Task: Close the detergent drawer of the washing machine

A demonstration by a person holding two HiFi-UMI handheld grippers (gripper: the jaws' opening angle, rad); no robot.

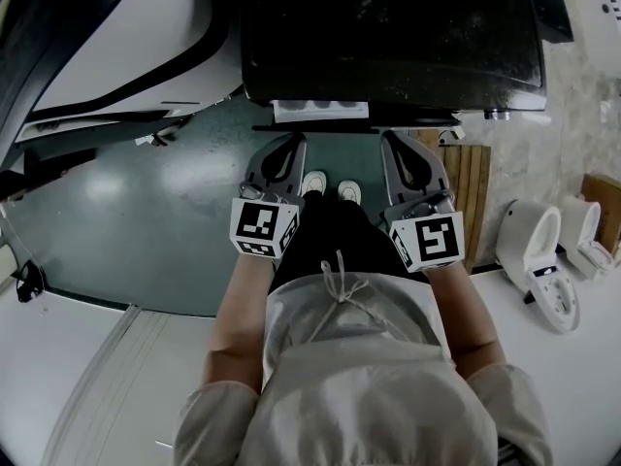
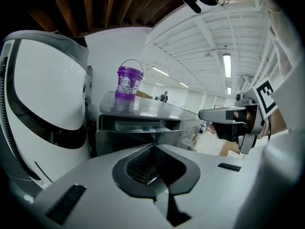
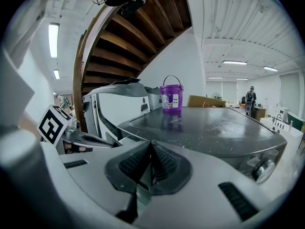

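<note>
**washfan_a:** At the top middle of the head view, the detergent drawer (image 1: 320, 111) is sticking out from under the dark top of the washing machine (image 1: 388, 37), so it's not closed yet. Both grippers are hovering just below it in the frame, touching nothing. The left gripper (image 1: 291, 144) is clenched on nothing, with its jaws meeting tip to tip in its own view. The right gripper (image 1: 393, 142) is doing the same, pinched together and empty.

**spin_b:** So what are you worrying about?

**washfan_a:** Mostly I'm thinking about an off-centre shove. If only one narrow tip is pushing on one corner of the drawer front, I'd guess the drawer twists on its rails and jams half in. Those pinched tips could also skid off the smooth front. And a hard slam might be jolting the purple bucket (image 3: 171, 98) sitting on the lid at the upper middle of the right gripper view.

**spin_b:** Got a count?

**washfan_a:** I'm counting:
- one washing machine
- one drawer
- one bucket
- two grippers, each carrying one marker cube
- two shoes (image 1: 330, 188) between the grippers
- two white toilet-shaped fixtures (image 1: 539, 250) at the right edge of the head view

The drawer's compartments are too blurry to count.
</note>
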